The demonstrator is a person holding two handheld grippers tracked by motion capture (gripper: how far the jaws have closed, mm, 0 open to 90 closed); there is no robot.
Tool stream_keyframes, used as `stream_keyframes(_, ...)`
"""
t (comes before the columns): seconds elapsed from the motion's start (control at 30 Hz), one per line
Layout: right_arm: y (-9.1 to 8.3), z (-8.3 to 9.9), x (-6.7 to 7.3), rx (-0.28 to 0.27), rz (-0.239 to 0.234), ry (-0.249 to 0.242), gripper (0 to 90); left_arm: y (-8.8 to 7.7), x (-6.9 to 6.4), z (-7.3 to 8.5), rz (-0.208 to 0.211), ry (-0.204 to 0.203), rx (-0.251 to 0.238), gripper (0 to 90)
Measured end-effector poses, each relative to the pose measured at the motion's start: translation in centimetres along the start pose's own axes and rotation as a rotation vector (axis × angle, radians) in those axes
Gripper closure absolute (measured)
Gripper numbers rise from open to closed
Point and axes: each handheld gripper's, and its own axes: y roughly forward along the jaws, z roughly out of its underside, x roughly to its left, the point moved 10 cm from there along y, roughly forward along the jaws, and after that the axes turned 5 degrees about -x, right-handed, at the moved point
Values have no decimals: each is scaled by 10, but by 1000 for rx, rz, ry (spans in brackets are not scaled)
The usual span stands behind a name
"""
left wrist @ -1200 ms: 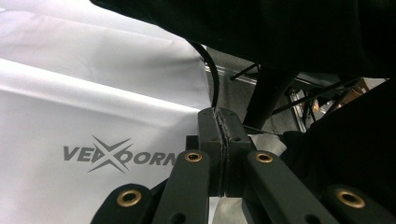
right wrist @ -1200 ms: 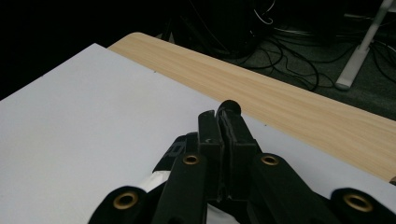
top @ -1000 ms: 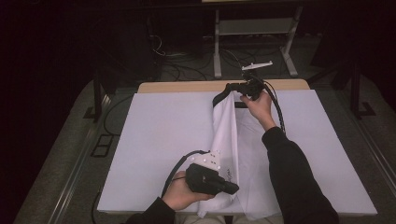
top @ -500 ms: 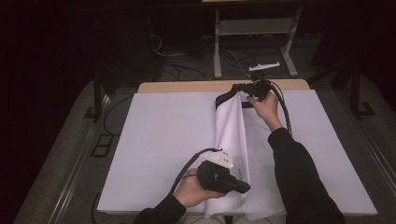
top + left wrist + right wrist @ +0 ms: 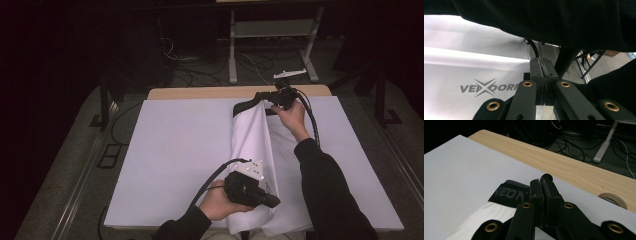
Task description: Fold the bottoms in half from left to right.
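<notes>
the white garment's (image 5: 260,150) hem runs off the bottom edge of the high view; its logo (image 5: 489,87) is cut short by the left hand-held gripper (image 5: 543,82).

Smooth white cloth garment (image 5: 252,145) with black elastic waistband (image 5: 510,192), matt white sheet (image 5: 175,150), wood-grain tabletop (image 5: 564,162)

A light wooden table (image 5: 200,92) carries a large white sheet (image 5: 175,150) covering nearly all its top, and on the sheet a white garment with a black waistband (image 5: 252,145) lies stretched between the two tongs.
</notes>
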Motion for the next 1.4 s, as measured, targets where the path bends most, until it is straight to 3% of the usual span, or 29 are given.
stream_keyframes(0.67, -15, 11, -22, 17, 0, -8, 858, 46, 2, -8, 14, 5, 19, 877)
stream_keyframes(1.07, -24, 30, -49, 39, 13, 25, 858, 72, 4, -14, 45, -24, 2, 877)
stream_keyframes(1.4, -21, 45, -59, 74, 14, 16, 857, 86, 9, -14, 49, -38, 4, 877)
